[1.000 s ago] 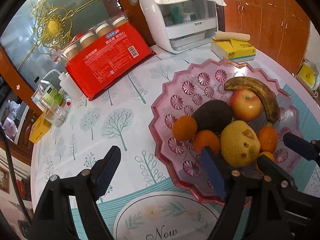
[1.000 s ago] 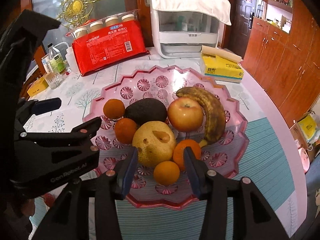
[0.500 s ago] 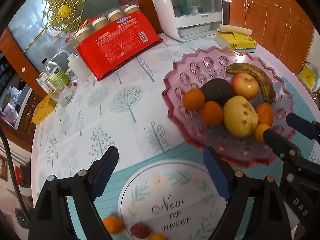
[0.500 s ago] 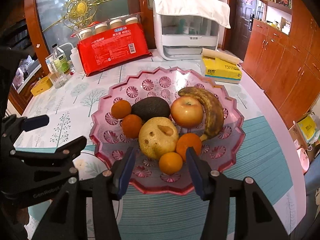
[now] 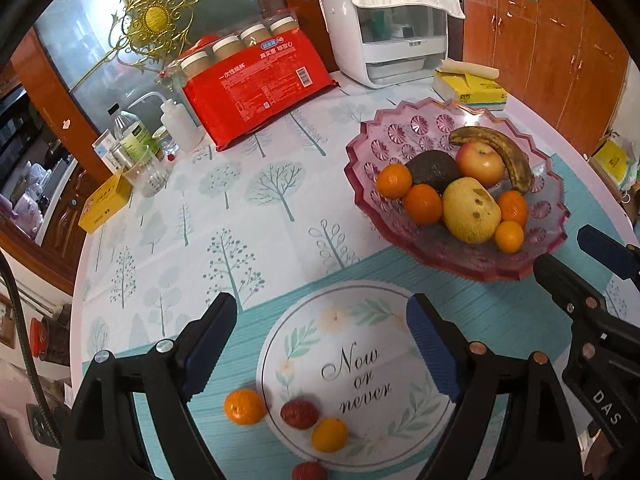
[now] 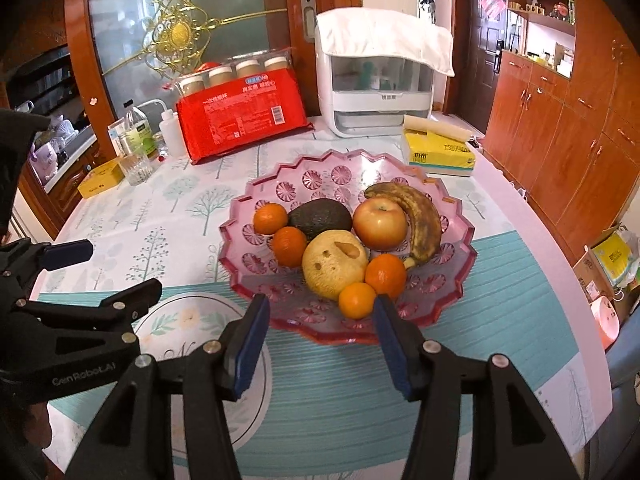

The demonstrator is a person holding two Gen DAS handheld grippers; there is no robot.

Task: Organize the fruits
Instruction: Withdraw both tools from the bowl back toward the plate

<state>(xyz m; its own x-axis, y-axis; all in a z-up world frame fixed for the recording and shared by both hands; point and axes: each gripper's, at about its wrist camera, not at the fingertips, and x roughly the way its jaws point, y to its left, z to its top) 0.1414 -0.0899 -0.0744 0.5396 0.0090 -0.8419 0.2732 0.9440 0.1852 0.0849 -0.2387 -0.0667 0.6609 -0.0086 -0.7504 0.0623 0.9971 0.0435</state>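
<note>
My left fingers (image 5: 316, 344) stand released and empty over the bench (image 5: 224, 216), above two loose tangerines (image 5: 244, 406) and a red fruit (image 5: 299, 413) near me. My right fingers (image 6: 318, 344) are opening, nothing between them, just near of the pink fruit bowl (image 6: 460, 248) holding the remaining fruit.

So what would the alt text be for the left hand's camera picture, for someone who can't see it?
A pink glass fruit dish holding oranges, an apple, an avocado, a pear and a brown banana sits on a tree-patterned tablecloth. The open, empty left gripper hovers above two loose oranges and a small red fruit.
</note>
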